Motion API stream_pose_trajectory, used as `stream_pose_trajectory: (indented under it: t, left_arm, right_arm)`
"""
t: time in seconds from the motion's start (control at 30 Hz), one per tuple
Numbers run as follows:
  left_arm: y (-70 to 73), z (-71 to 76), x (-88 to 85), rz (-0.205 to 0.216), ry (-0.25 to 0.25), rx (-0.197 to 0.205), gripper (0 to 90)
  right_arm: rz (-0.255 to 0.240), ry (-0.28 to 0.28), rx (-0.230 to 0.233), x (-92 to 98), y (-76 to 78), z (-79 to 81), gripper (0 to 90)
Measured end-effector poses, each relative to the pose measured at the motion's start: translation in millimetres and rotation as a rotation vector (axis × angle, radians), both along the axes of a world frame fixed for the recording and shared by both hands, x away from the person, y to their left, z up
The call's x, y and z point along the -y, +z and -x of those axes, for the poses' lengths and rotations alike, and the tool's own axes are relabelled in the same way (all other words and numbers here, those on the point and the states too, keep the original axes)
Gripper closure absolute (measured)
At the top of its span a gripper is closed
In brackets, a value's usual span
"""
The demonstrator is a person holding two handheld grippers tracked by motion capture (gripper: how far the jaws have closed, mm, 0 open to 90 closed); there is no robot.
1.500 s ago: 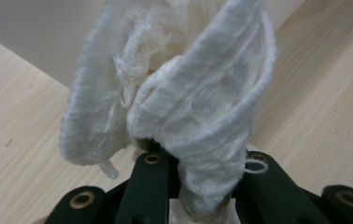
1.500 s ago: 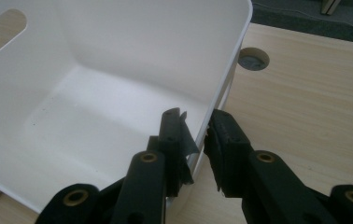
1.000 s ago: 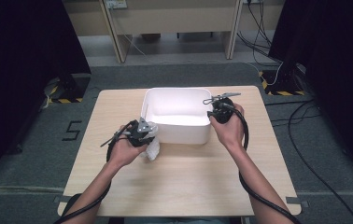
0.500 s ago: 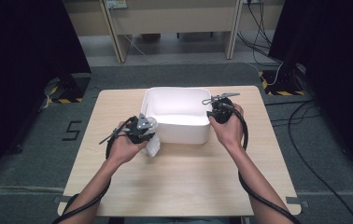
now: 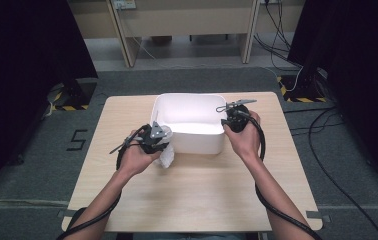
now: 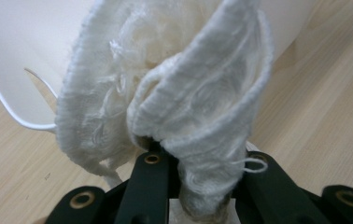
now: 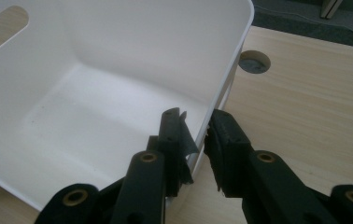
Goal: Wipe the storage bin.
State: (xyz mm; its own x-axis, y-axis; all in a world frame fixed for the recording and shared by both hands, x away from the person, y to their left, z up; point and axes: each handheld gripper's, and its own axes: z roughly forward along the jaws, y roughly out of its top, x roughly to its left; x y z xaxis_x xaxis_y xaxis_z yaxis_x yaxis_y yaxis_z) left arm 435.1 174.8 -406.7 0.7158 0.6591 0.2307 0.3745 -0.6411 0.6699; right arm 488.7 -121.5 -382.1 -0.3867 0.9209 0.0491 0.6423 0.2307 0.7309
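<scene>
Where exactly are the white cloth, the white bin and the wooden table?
white cloth [image 6: 198, 107]: left gripper view, on its front fold.
white bin [image 5: 197, 142]: high view, on its near outer wall.
wooden table [image 5: 197, 195]: high view, on bare top near the person.

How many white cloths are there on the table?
1: the white cloth is pinched in the left hand-held gripper, beside the white tub. None shows inside the tub.
</scene>
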Motion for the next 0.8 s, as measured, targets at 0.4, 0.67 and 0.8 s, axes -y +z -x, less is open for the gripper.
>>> stream_pose_trajectory:
  t: [0.4,0.67,0.8]
  left_arm:
    - [-10.4,0.0,3.5,-0.025,0.000,-0.004,77.9]
    - [-24.3,-1.5,5.3,-0.044,0.000,-0.017,77.9]
    - [-31.6,-2.3,6.4,-0.053,0.001,-0.022,78.0]
  right_arm:
    - [-0.003,0.005,0.002,-1.1,0.0,0.3,75.1]
    - [-0.005,0.005,0.004,-0.7,-0.1,0.6,74.9]
    - [-0.005,0.005,0.004,-0.7,-0.1,0.6,74.9]
